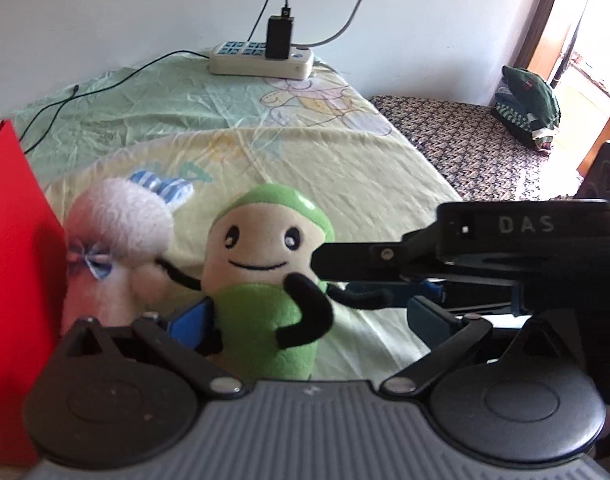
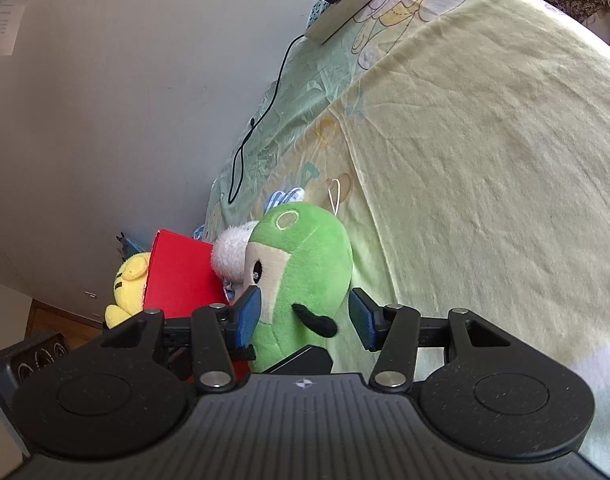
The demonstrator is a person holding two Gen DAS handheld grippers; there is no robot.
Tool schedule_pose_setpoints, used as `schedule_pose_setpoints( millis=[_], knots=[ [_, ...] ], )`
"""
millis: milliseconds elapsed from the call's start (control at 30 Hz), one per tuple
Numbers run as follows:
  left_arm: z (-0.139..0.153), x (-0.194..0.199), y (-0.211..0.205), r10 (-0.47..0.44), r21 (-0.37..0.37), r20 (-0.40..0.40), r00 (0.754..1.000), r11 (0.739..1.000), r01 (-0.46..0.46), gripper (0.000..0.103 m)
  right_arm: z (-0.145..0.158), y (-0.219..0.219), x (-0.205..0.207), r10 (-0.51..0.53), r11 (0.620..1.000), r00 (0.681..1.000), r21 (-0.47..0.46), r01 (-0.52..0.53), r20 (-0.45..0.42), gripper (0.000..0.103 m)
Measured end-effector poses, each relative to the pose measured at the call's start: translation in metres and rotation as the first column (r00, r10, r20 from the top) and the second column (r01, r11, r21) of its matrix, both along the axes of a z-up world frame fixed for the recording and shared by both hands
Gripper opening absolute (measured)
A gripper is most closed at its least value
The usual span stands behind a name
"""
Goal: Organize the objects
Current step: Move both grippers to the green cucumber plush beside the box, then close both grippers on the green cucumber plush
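Right wrist view: green plush doll between the spread blue pads of the right gripper, near pad touching its face, far pad just clear; probably light, soft and squashy, best pinched across the firm middle, not the thin black arms. Cream face, stitched smile, upright on the yellow bedsheet, beside a white plush and red box. Left gripper also wide open around it.

Daylight floods in from the blown-out open doorway at right, fisheye bending bows the frame edges, and the near black-and-grey gripper housing seems slightly soft.
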State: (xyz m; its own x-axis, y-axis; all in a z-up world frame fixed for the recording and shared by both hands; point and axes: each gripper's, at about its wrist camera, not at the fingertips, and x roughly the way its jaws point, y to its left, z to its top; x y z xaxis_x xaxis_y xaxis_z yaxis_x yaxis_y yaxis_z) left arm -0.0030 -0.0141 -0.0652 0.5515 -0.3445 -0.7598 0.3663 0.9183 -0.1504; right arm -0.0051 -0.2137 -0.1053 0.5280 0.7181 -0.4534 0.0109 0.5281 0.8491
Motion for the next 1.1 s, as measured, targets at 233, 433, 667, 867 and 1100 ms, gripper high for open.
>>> schedule_pose_setpoints(
  millis=[233, 433, 667, 867, 1100],
  knots=[
    [0.008, 0.002, 0.003, -0.08, -0.052, -0.001, 0.997, 0.995, 0.08, 0.102, -0.01, -0.009, 0.007, -0.003, 0.998, 0.998, 0.056, 0.006, -0.059, 0.053],
    [0.002, 0.022, 0.025, -0.043, -0.073, -0.035, 0.998, 0.997, 0.04, 0.101, -0.02, 0.005, 0.01, -0.005, 0.995, 0.996, 0.099, 0.014, -0.094, 0.058],
    [-0.016, 0.039, 0.033, -0.066, -0.111, -0.105, 0.992, 0.992, 0.054, 0.099, -0.021, 0.016, 0.017, 0.004, 0.993, 0.996, 0.116, 0.007, -0.092, 0.058],
    [-0.022, 0.046, 0.033, -0.067, -0.092, -0.104, 0.992, 0.994, 0.057, 0.099, -0.02, 0.027, 0.022, 0.002, 0.995, 0.997, 0.104, 0.006, -0.077, 0.058],
    [-0.018, 0.041, 0.035, -0.07, -0.107, -0.122, 0.99, 0.993, 0.057, 0.099, -0.011, 0.03, 0.016, 0.005, 0.998, 0.998, 0.06, -0.002, -0.056, 0.057]
  ],
)
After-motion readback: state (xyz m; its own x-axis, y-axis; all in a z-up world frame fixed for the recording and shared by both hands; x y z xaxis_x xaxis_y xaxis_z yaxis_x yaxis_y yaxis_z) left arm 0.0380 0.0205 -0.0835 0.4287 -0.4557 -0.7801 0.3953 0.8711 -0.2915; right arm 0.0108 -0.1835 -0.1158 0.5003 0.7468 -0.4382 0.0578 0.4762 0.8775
